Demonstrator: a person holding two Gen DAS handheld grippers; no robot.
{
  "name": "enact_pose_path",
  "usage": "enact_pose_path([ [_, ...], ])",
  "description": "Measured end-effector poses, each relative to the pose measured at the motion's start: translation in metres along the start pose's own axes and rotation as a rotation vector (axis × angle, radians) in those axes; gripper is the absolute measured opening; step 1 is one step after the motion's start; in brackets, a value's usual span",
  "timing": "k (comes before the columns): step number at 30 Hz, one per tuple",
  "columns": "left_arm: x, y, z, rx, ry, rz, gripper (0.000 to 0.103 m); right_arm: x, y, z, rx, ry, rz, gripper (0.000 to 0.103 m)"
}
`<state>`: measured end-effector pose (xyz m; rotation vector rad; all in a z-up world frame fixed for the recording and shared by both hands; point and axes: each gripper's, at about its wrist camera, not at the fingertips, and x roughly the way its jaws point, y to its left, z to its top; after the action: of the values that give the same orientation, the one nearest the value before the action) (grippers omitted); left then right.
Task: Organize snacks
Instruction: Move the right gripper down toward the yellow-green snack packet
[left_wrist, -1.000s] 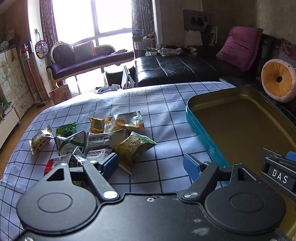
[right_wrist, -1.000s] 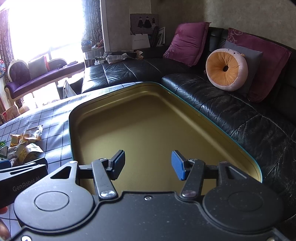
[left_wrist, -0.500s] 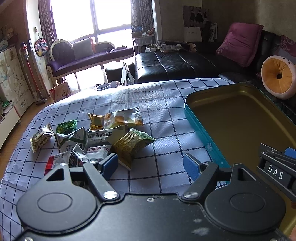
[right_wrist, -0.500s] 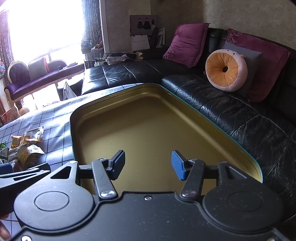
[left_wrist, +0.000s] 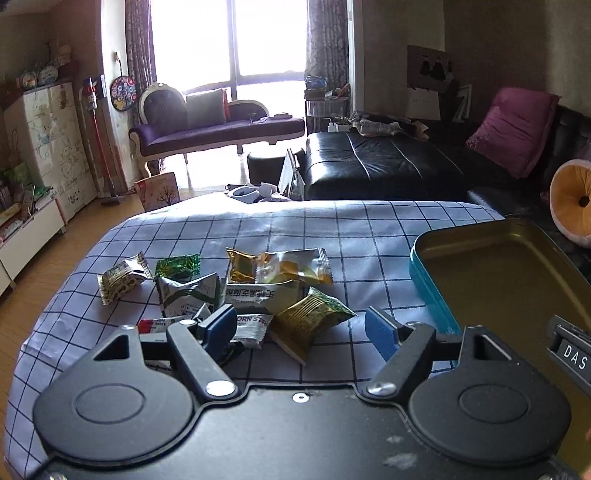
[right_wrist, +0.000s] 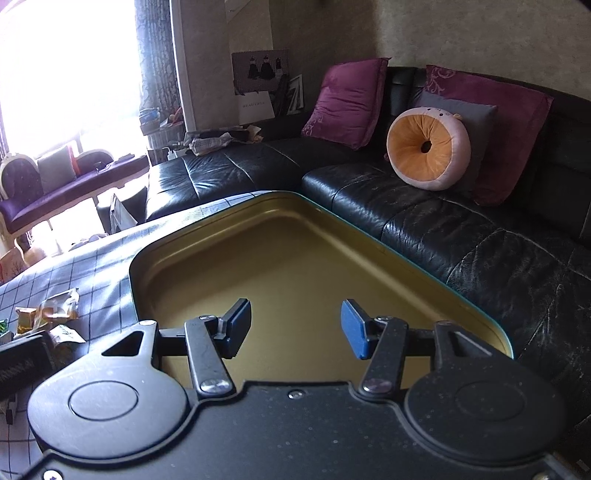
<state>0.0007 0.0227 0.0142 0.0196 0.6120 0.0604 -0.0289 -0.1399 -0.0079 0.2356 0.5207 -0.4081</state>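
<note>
Several snack packets lie in a heap on the checked blue tablecloth (left_wrist: 369, 229). An olive-green packet (left_wrist: 310, 319) is the nearest one, with a clear yellow packet (left_wrist: 291, 266) and a white packet (left_wrist: 186, 293) behind it. My left gripper (left_wrist: 301, 328) is open and empty, hovering just in front of the heap. A teal tin with a gold inside (left_wrist: 428, 284) stands at the right, with nothing in it. My right gripper (right_wrist: 295, 326) is open and empty above the tin (right_wrist: 295, 258). Some packets (right_wrist: 55, 308) show at the left of the right wrist view.
A black leather sofa (right_wrist: 461, 229) with purple cushions and a round orange cushion (right_wrist: 428, 147) runs close behind the tin. The table's far edge (left_wrist: 332, 201) faces a purple chaise and a bright window. The right gripper's body (left_wrist: 570, 354) shows at the left view's right edge.
My left gripper has drawn back and risen slightly, so the heap and tin look a little farther. My right gripper has barely moved over the tin.
</note>
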Motion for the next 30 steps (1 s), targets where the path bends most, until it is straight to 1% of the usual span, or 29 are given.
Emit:
enact_pose_path([
  [3,0.003,0.015,0.003,-0.034,0.016,0.007,0.080,-0.001,0.006,-0.001,-0.006,-0.011,0.005,0.059],
  [5,0.005,0.024,0.004,-0.044,0.011,0.035,0.078,-0.002,0.011,-0.002,-0.003,-0.024,0.010,0.059],
  [9,0.004,0.051,0.007,-0.073,-0.023,0.110,0.078,-0.007,0.021,-0.002,0.010,-0.064,0.029,0.058],
  [11,0.004,0.066,0.008,-0.091,-0.036,0.134,0.077,-0.010,0.026,-0.002,0.015,-0.089,0.035,0.058],
  [14,0.007,0.091,0.011,-0.135,-0.032,0.163,0.077,-0.012,0.038,-0.003,-0.003,-0.108,0.047,0.058],
  [16,0.011,0.107,0.012,-0.178,-0.015,0.184,0.076,-0.013,0.046,-0.003,-0.013,-0.101,0.076,0.058],
  [18,0.016,0.122,0.011,-0.211,0.012,0.206,0.072,-0.012,0.054,-0.005,-0.025,-0.081,0.124,0.058],
  [21,0.025,0.143,0.011,-0.242,0.052,0.214,0.067,-0.012,0.069,-0.008,-0.057,-0.057,0.181,0.058],
  [25,0.032,0.165,0.011,-0.280,0.090,0.226,0.065,-0.014,0.087,-0.013,-0.124,-0.042,0.239,0.058],
  [27,0.036,0.175,0.011,-0.305,0.115,0.238,0.064,-0.013,0.097,-0.015,-0.156,-0.021,0.276,0.055],
  [28,0.037,0.179,0.011,-0.317,0.124,0.240,0.063,-0.012,0.103,-0.018,-0.174,-0.008,0.292,0.051],
  [30,0.042,0.187,0.011,-0.337,0.147,0.248,0.061,-0.011,0.115,-0.023,-0.209,0.015,0.317,0.050],
])
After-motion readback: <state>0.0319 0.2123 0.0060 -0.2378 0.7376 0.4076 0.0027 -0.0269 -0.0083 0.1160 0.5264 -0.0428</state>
